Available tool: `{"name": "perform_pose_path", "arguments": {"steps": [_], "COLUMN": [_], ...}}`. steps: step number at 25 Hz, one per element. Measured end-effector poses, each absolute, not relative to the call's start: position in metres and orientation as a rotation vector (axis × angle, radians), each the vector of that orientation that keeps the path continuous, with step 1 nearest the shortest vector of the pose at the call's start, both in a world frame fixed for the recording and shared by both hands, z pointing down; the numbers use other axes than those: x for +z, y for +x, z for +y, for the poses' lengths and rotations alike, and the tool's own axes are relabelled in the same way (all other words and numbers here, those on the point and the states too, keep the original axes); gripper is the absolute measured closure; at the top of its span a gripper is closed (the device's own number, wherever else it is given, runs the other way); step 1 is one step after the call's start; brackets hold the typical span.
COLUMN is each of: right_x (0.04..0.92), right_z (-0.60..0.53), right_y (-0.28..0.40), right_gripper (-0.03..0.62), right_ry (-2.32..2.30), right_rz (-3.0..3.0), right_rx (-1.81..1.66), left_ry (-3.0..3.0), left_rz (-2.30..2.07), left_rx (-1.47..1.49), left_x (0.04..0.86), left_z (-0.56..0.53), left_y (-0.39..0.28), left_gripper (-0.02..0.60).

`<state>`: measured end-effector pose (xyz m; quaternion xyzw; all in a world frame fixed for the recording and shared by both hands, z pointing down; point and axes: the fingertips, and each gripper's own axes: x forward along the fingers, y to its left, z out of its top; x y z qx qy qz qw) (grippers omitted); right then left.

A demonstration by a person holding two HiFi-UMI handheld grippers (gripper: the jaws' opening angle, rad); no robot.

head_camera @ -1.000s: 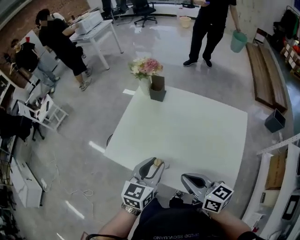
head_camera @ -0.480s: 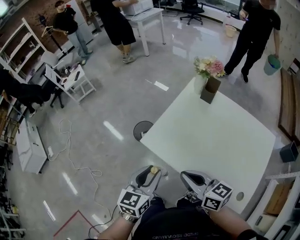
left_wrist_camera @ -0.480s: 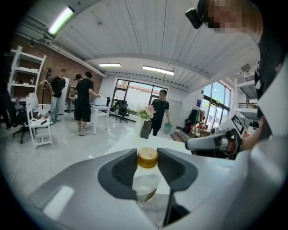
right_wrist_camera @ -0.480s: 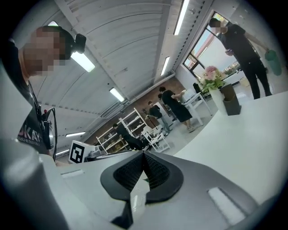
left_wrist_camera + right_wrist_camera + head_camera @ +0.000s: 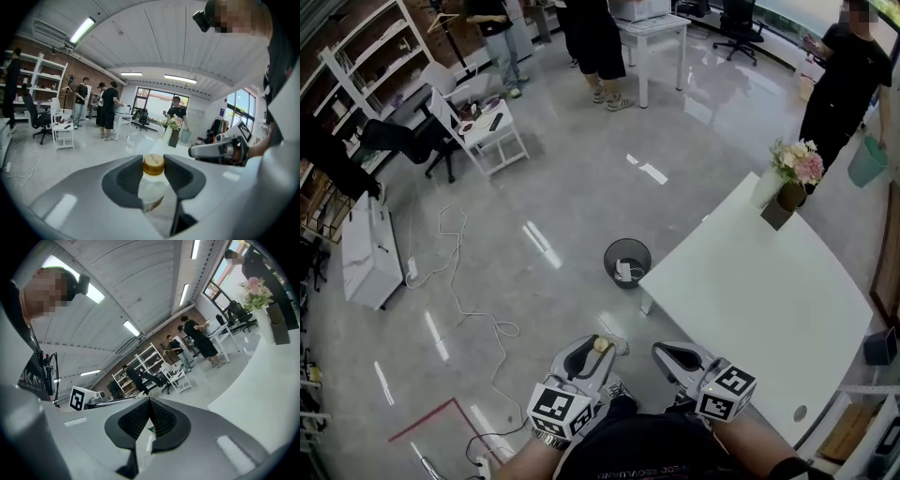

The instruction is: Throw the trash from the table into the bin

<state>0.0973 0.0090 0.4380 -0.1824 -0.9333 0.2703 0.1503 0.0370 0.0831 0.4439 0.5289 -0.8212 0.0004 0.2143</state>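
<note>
Trash in both hands, bin ahead: the left tool [image 5: 153, 165] pinches a small clear bottle [image 5: 152, 185] just under its gold cap, the jaws held apart by its neck. The right tool [image 5: 150, 404] has its jaws pressed together on a thin white scrap [image 5: 146, 439] with a green mark, which hangs below the pads. Both tools sit close to the person's body and side by side, over open floor just off the worktop's [image 5: 769, 300] near corner. Farther out, a dark mesh bin [image 5: 626, 262] stands on the floor just beside the worktop's left corner, something white already inside it; it is well apart from the tools. At the worktop's far corner stand flowers [image 5: 797, 161].

The step in hand looks like the carry from worktop to bin. The next move calls for bringing each tool above the bin's mouth and only then spreading its jaws. The light scrap may drift, so it wants a low release; the bottle should drop straight.
</note>
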Motion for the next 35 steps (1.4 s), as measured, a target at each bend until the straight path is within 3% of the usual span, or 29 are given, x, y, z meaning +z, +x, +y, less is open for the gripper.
{"name": "perform_pose_path", "arguments": {"steps": [18,27,35], "right_x": [0.437,0.439,0.435], "right_z": [0.119,0.103,0.057], "right_y": [0.005,-0.032,-0.103], "right_gripper": [0.595,0.595,0.595], "right_ry": [-0.664,-0.679,-0.693], "right_rz": [-2.639,-2.628,-2.643], "right_rx": [0.698,0.696,0.682], "left_ry": [1.326,1.297,1.319], "left_rz": [-2.382,-2.391,-2.367], "left_rx": [-0.072,-0.098,-0.074], "left_x": [0.444,0.443,0.448], "left_z": [0.202,0.187,0.133], "left_y": [-0.042,-0.070,-0.139], "left_gripper": [0.445,0.445,0.445]}}
